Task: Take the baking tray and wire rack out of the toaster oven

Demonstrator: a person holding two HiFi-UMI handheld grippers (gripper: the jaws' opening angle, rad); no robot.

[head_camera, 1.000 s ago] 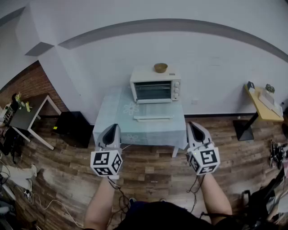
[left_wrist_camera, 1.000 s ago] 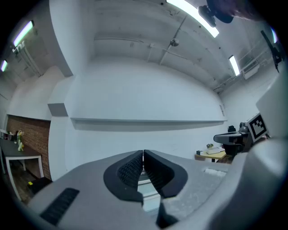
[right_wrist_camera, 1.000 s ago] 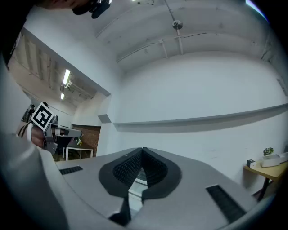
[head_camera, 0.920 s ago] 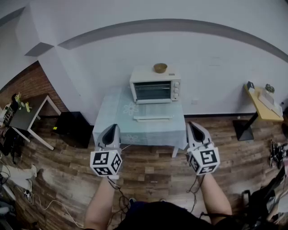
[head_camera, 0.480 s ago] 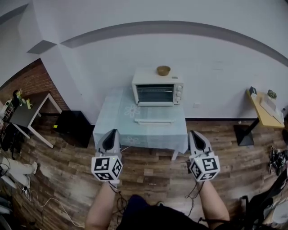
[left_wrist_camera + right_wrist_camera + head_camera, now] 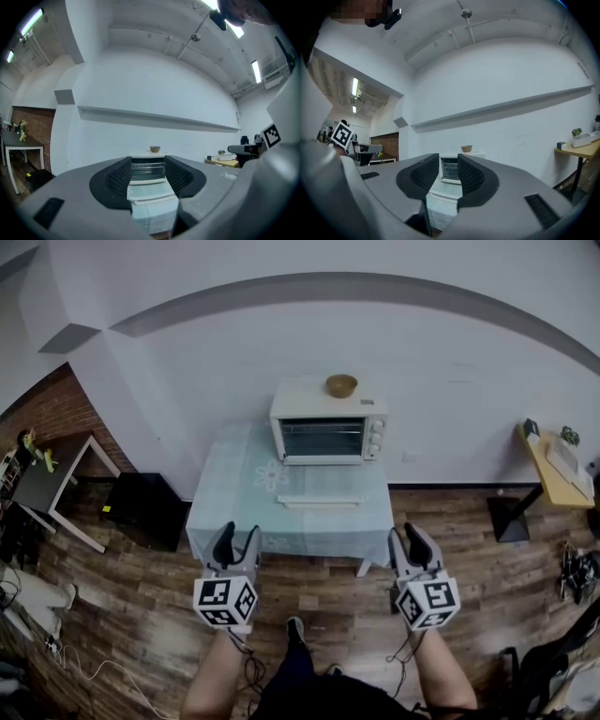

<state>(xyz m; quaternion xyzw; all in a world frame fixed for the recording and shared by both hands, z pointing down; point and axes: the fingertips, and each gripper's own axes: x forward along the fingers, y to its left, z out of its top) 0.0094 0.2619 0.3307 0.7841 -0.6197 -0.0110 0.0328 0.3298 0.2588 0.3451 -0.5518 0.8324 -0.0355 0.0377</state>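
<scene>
A white toaster oven [image 6: 328, 432] stands at the back of a table with a pale teal cloth [image 6: 234, 493], its glass door shut. The baking tray and wire rack cannot be made out behind the glass. A small brown bowl [image 6: 341, 385] sits on the oven's top. My left gripper [image 6: 236, 542] and right gripper [image 6: 410, 540] hang over the wooden floor in front of the table, far from the oven. Both jaws have just been opening and nothing is between them. The oven [image 6: 147, 168] shows between the left fingers, and the oven [image 6: 450, 169] between the right fingers.
A long flat white piece [image 6: 322, 500] lies on the cloth in front of the oven. A black box [image 6: 141, 507] and a dark side table [image 6: 47, 479] stand at the left, a wooden desk [image 6: 553, 465] at the right. Cables trail over the floor.
Both grippers have dropped lower in the picture and their jaws have gone from shut to open. The person's foot now shows on the floor between the arms.
</scene>
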